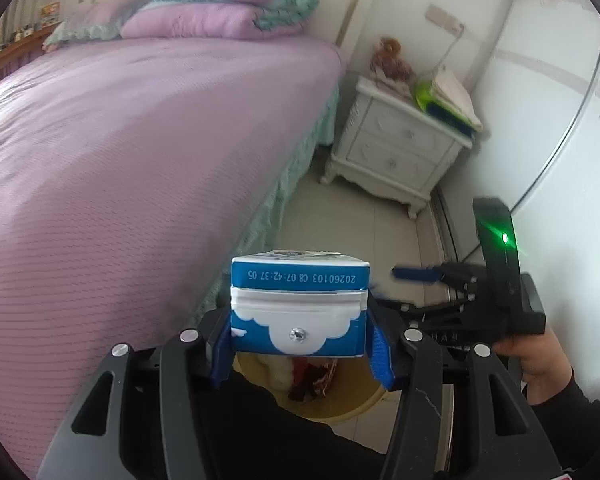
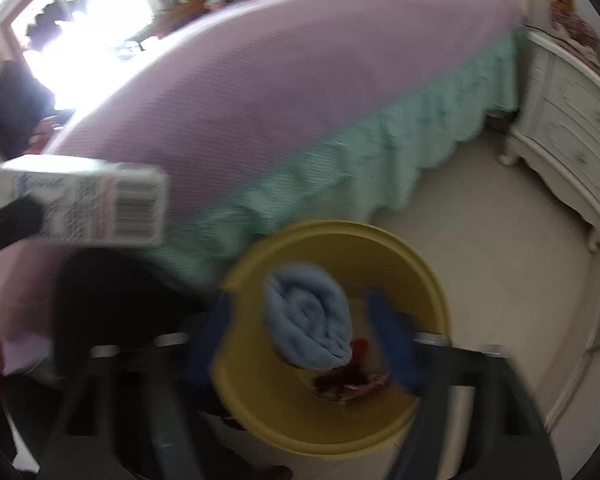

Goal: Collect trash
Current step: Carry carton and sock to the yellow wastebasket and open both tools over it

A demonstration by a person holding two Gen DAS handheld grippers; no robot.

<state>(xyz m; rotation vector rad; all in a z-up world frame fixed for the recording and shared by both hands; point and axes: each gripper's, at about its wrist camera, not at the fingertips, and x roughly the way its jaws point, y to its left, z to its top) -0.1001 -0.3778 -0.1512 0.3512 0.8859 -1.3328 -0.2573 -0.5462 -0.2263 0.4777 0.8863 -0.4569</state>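
My left gripper (image 1: 300,354) is shut on a blue and white milk carton (image 1: 299,304), held above a yellow bin (image 1: 364,402) on the floor. The carton also shows in the right wrist view (image 2: 84,204) at the left. My right gripper (image 2: 304,344) is open over the yellow bin (image 2: 260,392). A rolled light-blue cloth (image 2: 308,316) sits between its blue fingers, apart from both, over the bin. Red scraps (image 2: 352,380) lie in the bin. In the left wrist view the right gripper (image 1: 428,274) is at the right, held by a hand.
A bed with a purple cover (image 1: 120,160) and a green skirt (image 2: 340,160) runs along the left. A white nightstand (image 1: 400,148) with books and a doll stands in the corner. A white wardrobe (image 1: 560,120) is at the right. The floor is pale tile (image 2: 500,260).
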